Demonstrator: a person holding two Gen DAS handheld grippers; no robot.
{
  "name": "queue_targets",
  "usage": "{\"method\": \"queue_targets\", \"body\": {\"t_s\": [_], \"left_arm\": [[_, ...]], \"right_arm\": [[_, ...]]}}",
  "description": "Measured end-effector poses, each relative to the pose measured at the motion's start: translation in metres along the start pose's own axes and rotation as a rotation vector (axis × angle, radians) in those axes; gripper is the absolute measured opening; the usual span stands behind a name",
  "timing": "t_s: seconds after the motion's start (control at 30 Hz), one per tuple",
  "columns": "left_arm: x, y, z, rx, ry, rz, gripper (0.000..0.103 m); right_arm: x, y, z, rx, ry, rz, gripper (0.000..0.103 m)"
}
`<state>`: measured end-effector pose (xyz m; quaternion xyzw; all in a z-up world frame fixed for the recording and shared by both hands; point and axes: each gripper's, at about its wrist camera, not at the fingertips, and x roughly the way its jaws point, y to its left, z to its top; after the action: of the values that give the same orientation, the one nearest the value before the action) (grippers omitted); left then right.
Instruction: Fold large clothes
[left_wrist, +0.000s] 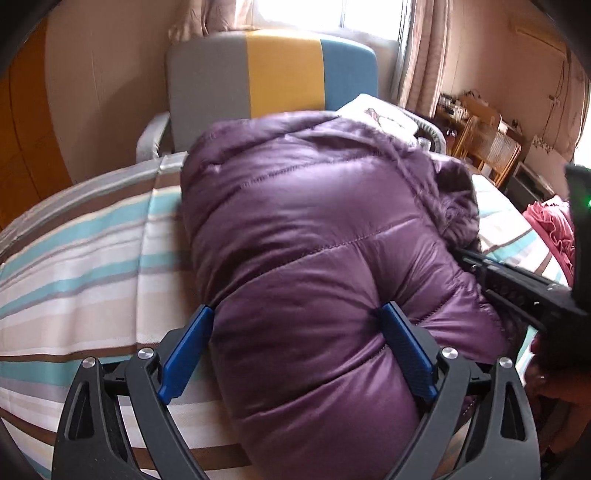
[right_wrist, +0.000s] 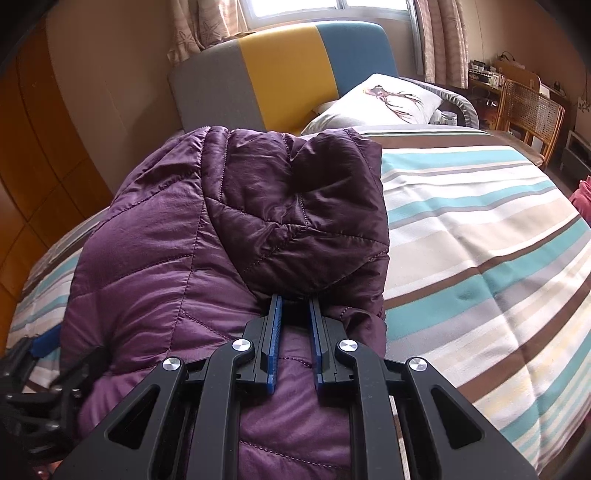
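Note:
A puffy purple quilted jacket (left_wrist: 314, 221) lies bundled on the striped bed cover (left_wrist: 92, 240). My left gripper (left_wrist: 295, 317) straddles its near end with jaws wide, and the blue pads (left_wrist: 402, 343) dent the padding bulging between them. In the right wrist view the jacket (right_wrist: 166, 240) shows its darker hood fold (right_wrist: 295, 221) draped over the tips of my right gripper (right_wrist: 294, 301). That gripper's jaws stand nearly together, pinching the fabric at the hood's edge. The right gripper (left_wrist: 517, 288) also shows at the jacket's right side, and the left gripper (right_wrist: 40, 343) at the lower left.
A grey, yellow and blue headboard (left_wrist: 273, 74) stands behind the jacket, with a white pillow (right_wrist: 384, 98) at the bed's head. A rattan chair (right_wrist: 532, 110) and a pink cloth (left_wrist: 550, 225) are to the right, a wooden wardrobe (right_wrist: 37, 147) to the left. Striped cover (right_wrist: 480, 221) spreads right of the jacket.

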<state>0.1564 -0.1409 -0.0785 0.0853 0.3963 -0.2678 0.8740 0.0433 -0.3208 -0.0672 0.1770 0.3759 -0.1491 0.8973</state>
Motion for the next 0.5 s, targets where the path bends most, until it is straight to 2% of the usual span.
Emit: {"method": "queue_targets", "body": {"t_s": [0.2, 0.37, 0.5], "left_arm": [[0.003, -0.001, -0.001, 0.006, 0.010, 0.012, 0.092], [0.003, -0.007, -0.004, 0.021, -0.005, 0.020, 0.092], [-0.011, -0.003, -0.003, 0.006, -0.007, -0.005, 0.093]], "right_arm": [[-0.028, -0.002, -0.005, 0.035, -0.033, 0.050, 0.013], [-0.014, -0.007, -0.017, 0.027, 0.004, 0.017, 0.013], [-0.009, -0.002, -0.023, -0.024, -0.015, -0.005, 0.013]]}}
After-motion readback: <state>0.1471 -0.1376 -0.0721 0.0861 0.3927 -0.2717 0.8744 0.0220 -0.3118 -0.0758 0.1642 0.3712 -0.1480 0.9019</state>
